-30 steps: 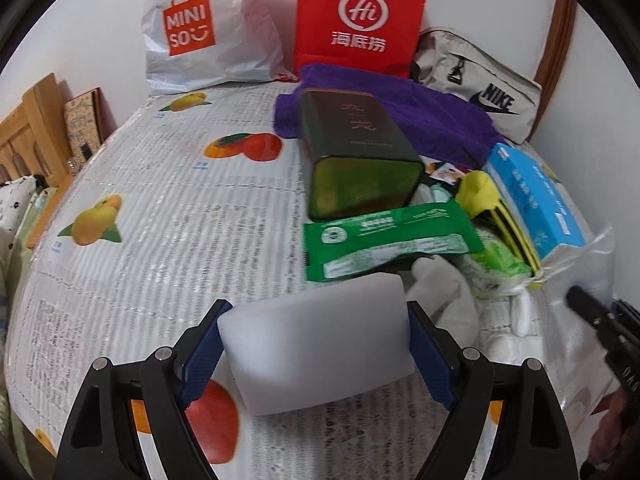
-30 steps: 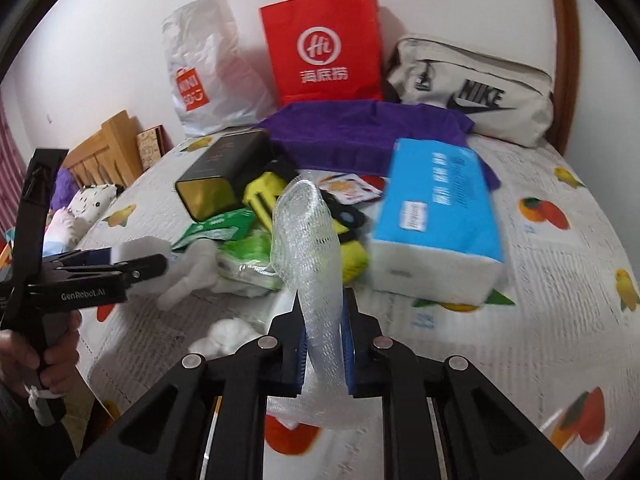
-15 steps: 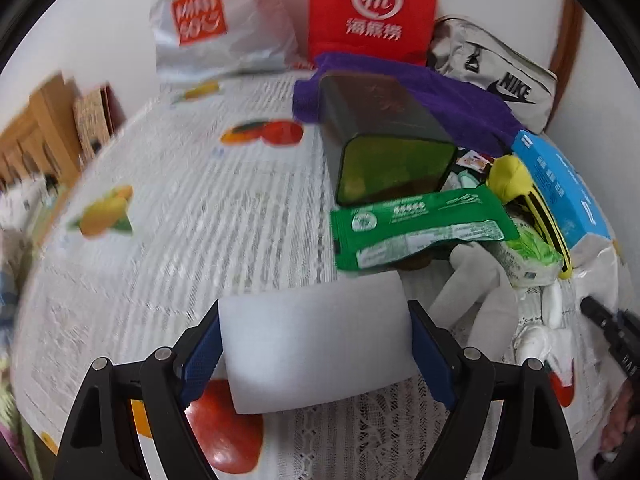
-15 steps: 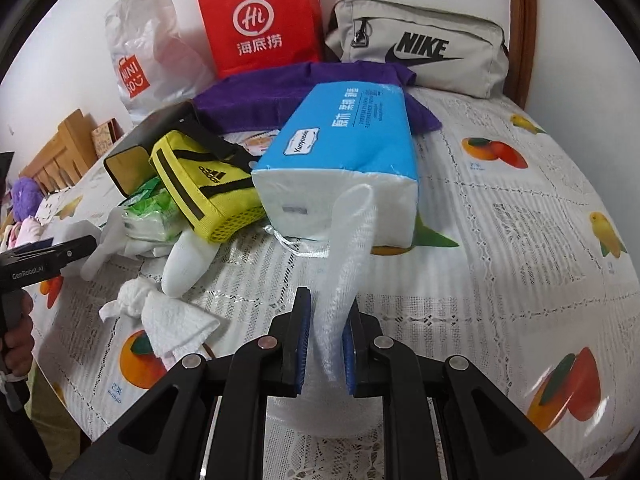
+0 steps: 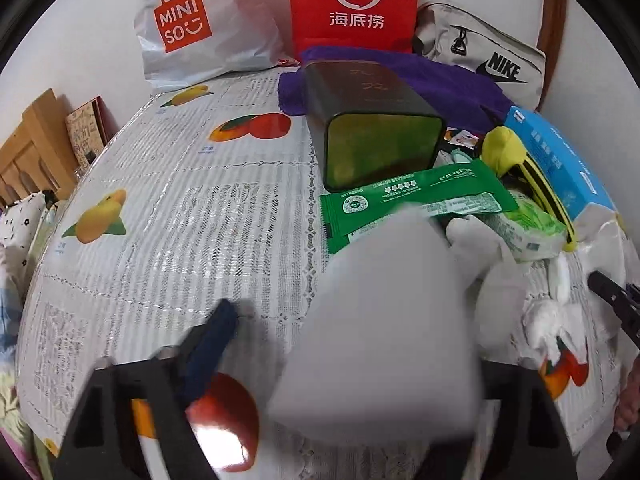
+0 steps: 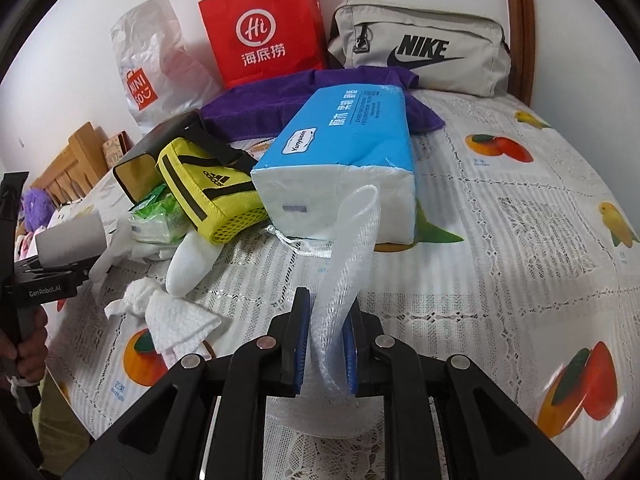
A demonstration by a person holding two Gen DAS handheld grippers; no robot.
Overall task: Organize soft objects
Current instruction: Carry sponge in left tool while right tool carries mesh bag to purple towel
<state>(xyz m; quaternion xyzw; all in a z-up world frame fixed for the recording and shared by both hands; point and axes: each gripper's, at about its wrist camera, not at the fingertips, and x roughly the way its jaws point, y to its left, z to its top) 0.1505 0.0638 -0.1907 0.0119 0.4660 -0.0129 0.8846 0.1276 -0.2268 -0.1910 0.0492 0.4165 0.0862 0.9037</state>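
Observation:
In the left wrist view a white foam block (image 5: 384,320) is blurred and tilted, leaning toward the right finger; the left blue pad (image 5: 212,344) stands apart from it. My left gripper (image 5: 340,352) looks spread. The block and left gripper also show in the right wrist view (image 6: 70,240). My right gripper (image 6: 326,344) holds a strip of white foam netting (image 6: 352,252) loosely between its blue pads, jaws slightly parted, above the tablecloth before the blue tissue pack (image 6: 344,160).
A pile lies mid-table: dark tin (image 5: 372,128), green wipes pack (image 5: 416,200), yellow pouch (image 6: 208,188), white sock (image 6: 192,260), crumpled white cloth (image 6: 168,316), purple towel (image 6: 304,96). Red bag (image 6: 264,24), Miniso bag (image 5: 192,24) and Nike bag (image 6: 420,52) stand against the wall.
The left gripper's jaws have spread and the foam block has tipped toward the right finger. The right gripper's jaws have parted a little around the netting and the view has shifted left.

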